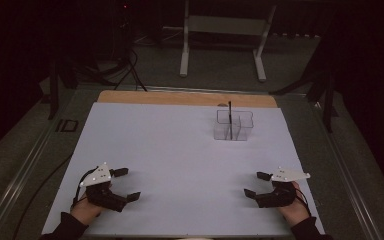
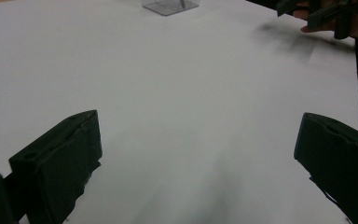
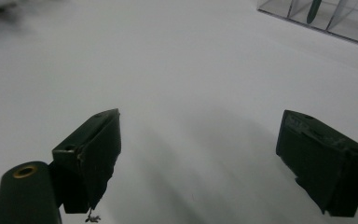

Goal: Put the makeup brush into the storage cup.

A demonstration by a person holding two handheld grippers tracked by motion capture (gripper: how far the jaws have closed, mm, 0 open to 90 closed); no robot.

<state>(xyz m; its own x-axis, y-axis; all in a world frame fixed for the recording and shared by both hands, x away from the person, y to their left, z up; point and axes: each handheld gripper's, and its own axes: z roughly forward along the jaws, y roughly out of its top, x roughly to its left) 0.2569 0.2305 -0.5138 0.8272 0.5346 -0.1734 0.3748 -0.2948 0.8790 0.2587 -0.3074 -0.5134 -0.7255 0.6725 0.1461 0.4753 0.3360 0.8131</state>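
Both grippers rest at the near edge of the desk (image 1: 145, 130), fingers spread and empty. The clear bin (image 1: 233, 125) holding an upright pen (image 1: 230, 117) sits far ahead, nearer the right gripper (image 1: 257, 184) than the left gripper (image 1: 128, 184).

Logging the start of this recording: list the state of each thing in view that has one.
Left hand-held gripper: open, holding nothing, low over the white sheet.
Right hand-held gripper: open, holding nothing.
Clear plastic divided organiser box: upright on the sheet.
Thin dark pen: standing nearly upright inside the box.
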